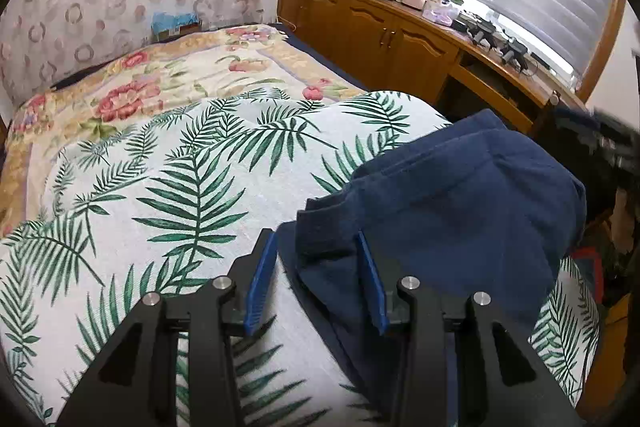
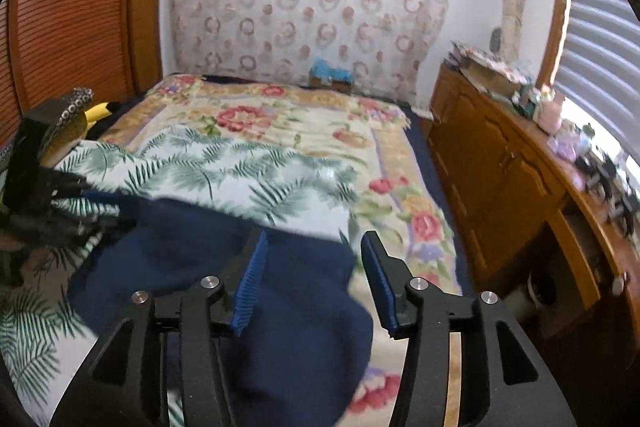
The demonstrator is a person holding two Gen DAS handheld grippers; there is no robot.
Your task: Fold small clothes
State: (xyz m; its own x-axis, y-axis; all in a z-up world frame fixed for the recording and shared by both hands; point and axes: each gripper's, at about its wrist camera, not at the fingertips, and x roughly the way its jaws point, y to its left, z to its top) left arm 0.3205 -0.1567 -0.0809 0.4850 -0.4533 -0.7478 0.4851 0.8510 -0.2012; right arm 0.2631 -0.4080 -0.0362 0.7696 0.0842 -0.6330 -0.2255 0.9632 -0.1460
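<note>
Garment: one, navy, lying bunched and partly folded on the fern-print sheet near the bed's right edge; the right wrist view, which is motion-blurred, shows it spreading toward the near edge. Left gripper: one, jaws released and spread, one blue pad over bare sheet, the other over the garment's folded left edge, nothing pinched. Right gripper: one, jaws released, above the garment's right side, nothing between the pads. Bed covers: two, the fern sheet over the near half and a floral blanket over the far half. Open room: bare sheet left of the garment and the whole far half of the bed. One wooden cabinet runs along the bed's right side, its top cluttered.
</note>
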